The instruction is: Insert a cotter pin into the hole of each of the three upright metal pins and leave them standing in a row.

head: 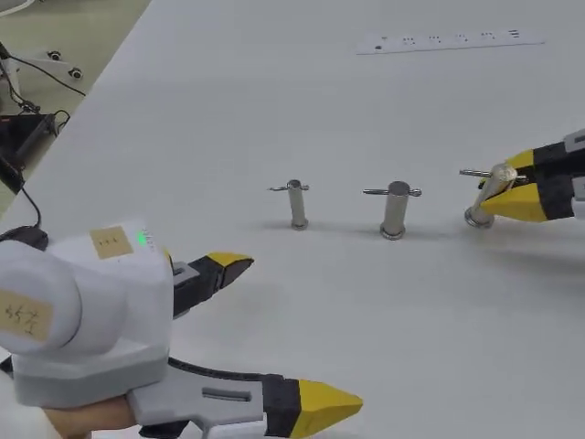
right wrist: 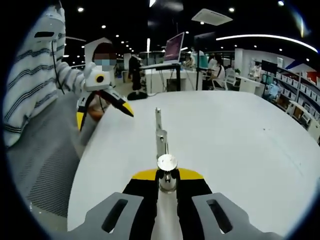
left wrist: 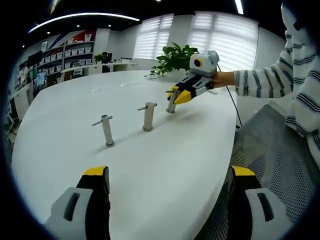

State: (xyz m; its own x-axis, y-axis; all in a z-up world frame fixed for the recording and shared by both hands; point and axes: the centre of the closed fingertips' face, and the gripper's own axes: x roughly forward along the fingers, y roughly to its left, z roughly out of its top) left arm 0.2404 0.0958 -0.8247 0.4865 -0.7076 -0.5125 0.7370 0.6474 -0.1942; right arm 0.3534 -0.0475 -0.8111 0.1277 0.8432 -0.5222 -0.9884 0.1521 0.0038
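Your right-hand pin (head: 476, 212) leans over with its foot on the white table (head: 274, 110). Your right gripper (head: 494, 189) is clenched on its upper end, where a cotter pin (head: 473, 173) pokes out sideways. In the right gripper view the pin's round head sits squeezed between the yellow tips, with the other two lined up behind it.

Next along, the middle pin (head: 394, 212) stands upright and free, with a cotter pin (head: 377, 192) through its top. Beyond that the left pin (head: 298, 206) stands the same way, and a cotter pin (head: 279, 188) sits crosswise in it too.

Your left gripper (head: 302, 332) hovers near you, well apart from the row. Its jaws are spread wide with nothing between them.

A power strip (head: 448, 41) lies flat toward the far side of the table.
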